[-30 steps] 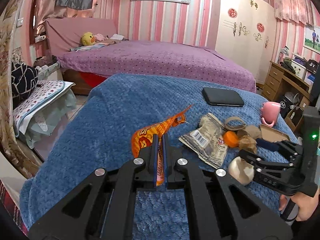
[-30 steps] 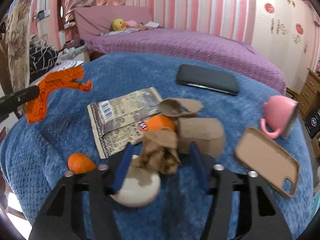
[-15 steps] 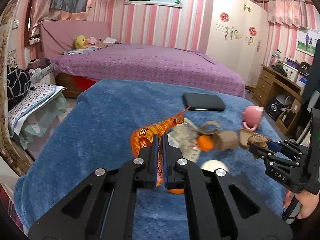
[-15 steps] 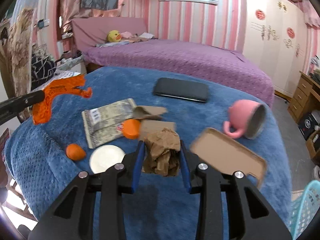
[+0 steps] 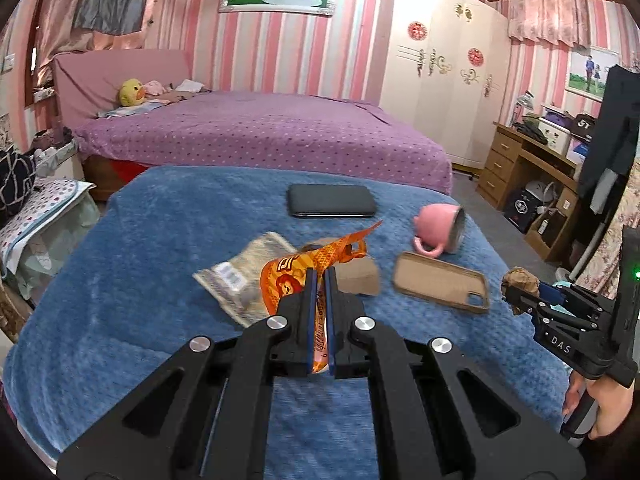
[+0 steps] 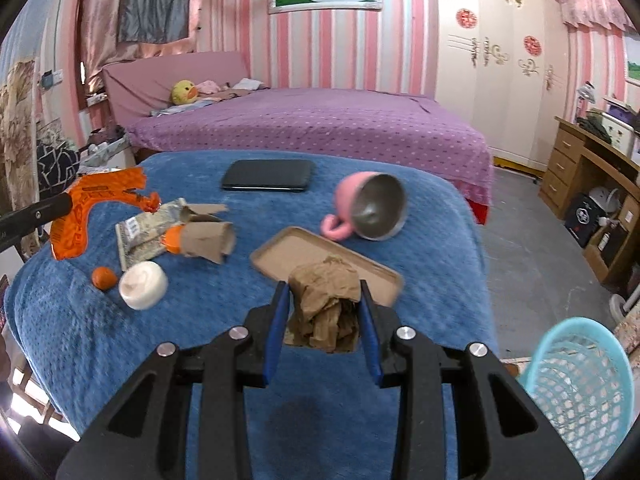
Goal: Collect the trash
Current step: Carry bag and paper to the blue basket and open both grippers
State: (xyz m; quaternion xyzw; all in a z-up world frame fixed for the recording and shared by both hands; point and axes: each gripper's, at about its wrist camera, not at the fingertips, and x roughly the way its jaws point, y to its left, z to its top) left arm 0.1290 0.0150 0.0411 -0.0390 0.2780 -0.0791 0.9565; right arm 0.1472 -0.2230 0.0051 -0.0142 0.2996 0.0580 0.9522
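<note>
Here the left gripper (image 5: pixel 319 280) is clamped fully shut on an orange wrapper (image 5: pixel 294 276), held above the blue blanket (image 5: pixel 140 280). The right gripper (image 6: pixel 323 312) is partly closed, its pads pressing both sides of a crumpled brown paper wad (image 6: pixel 325 304), lifted over the tan phone case (image 6: pixel 296 252). A teal basket (image 6: pixel 580 380) stands on the floor at the lower right of the right wrist view. On the blanket lie a grey wrapper (image 6: pixel 144 232), a cardboard tube (image 6: pixel 208 240), an orange cap (image 6: pixel 105 278), a white roll (image 6: pixel 143 285), a pink cup (image 6: pixel 368 208) on its side and a black phone (image 6: pixel 268 175)
</note>
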